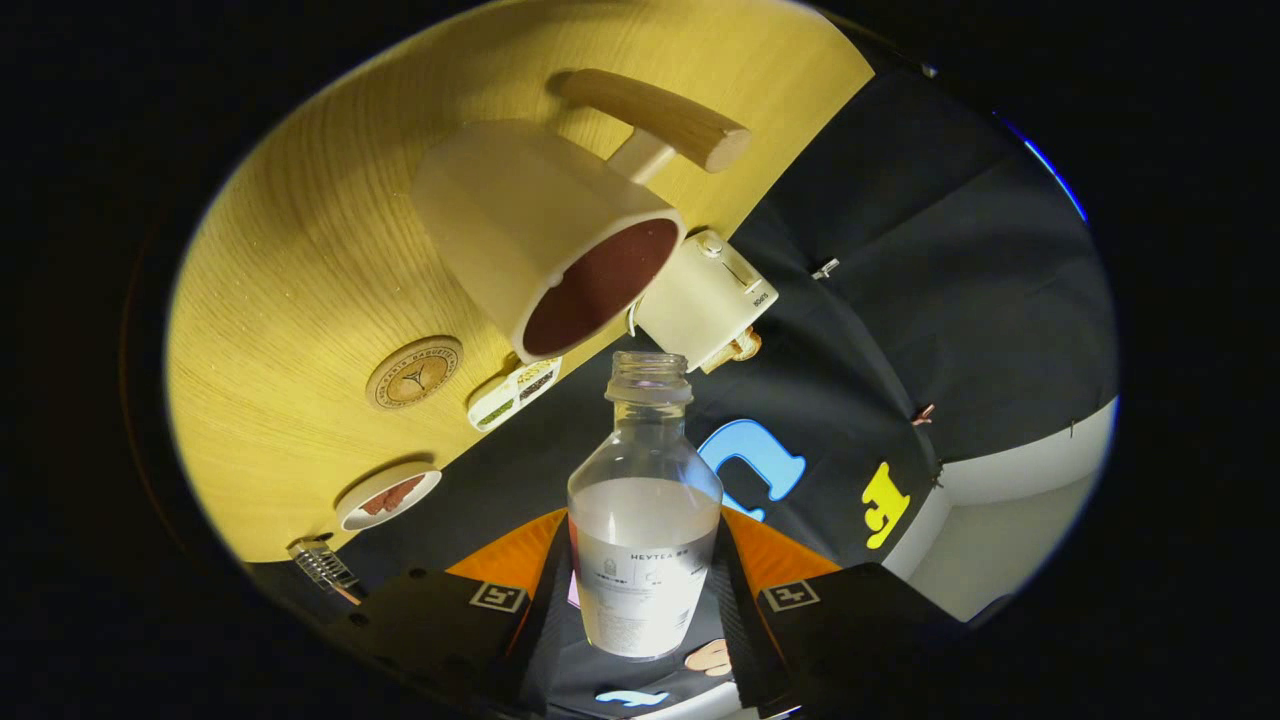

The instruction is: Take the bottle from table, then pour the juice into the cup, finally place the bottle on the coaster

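My gripper (645,575) is shut on a clear, uncapped bottle (645,520), and both fingers press on its labelled lower body. Cloudy whitish liquid fills the bottle up to its shoulder. The whole scene looks rolled, so bottle and gripper are tilted relative to the table. Just beyond the bottle's open mouth stands a cream cup (545,235) with a wooden handle and a dark reddish-brown inside. The mouth points at the cup's rim, and I see no stream. A round wooden coaster (413,372) lies on the table beside the cup.
The wooden table (300,230) carries a cream box-shaped device (705,300) right behind the cup, a small printed packet (515,393) and a white dish (388,497) with something reddish. A metal object (322,565) sits at the table's edge.
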Demonstrator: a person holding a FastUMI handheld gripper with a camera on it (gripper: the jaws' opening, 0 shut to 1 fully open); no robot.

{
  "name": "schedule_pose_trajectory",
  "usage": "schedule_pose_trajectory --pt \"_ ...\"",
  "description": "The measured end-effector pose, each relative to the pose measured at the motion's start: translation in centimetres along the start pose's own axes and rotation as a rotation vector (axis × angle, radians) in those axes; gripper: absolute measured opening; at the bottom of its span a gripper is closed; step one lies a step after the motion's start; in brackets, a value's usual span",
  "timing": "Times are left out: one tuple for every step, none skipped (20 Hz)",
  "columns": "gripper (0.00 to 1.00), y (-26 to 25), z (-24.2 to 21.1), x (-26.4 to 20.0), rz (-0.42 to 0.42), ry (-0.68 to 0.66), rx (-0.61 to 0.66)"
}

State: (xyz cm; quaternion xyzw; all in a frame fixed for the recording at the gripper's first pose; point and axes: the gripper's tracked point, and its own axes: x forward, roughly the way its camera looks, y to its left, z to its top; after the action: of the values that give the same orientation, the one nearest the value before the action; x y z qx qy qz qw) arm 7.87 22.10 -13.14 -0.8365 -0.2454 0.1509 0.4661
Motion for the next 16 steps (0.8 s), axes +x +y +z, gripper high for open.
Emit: schedule_pose_trajectory --pt "0.70 0.4 -0.1 -0.1 0.016 0.010 0.033" --pt "0.70 0.9 -0.1 -0.2 0.035 0.023 0.075" --pt "0.70 1.4 -0.2 -0.4 0.055 0.039 0.125" --pt "0.70 1.8 -0.3 -0.6 0.076 0.055 0.175" --pt "0.70 2.2 -0.3 -0.8 0.099 0.073 0.227" --pt "0.70 2.6 -0.4 -0.9 0.118 0.091 0.284" --pt "0.70 3.0 -0.5 -1.1 0.133 0.109 0.342" --pt "0.70 3.3 -0.5 -1.3 0.150 0.126 0.403" --pt "0.70 3.6 -0.5 -1.6 0.170 0.142 0.462" --pt "0.70 4.0 -0.2 -1.8 0.193 0.149 0.519" --pt "0.71 4.2 0.0 -2.0 0.210 0.155 0.573" --pt "0.71 4.1 0.2 -2.3 0.219 0.164 0.626" --pt "0.71 3.8 0.2 -2.6 0.221 0.176 0.679" --pt "0.71 3.5 0.2 -2.7 0.219 0.190 0.733" --pt "0.71 3.2 0.2 -2.9 0.217 0.201 0.785" --pt "0.71 3.3 0.2 -3.1 0.216 0.216 0.837"
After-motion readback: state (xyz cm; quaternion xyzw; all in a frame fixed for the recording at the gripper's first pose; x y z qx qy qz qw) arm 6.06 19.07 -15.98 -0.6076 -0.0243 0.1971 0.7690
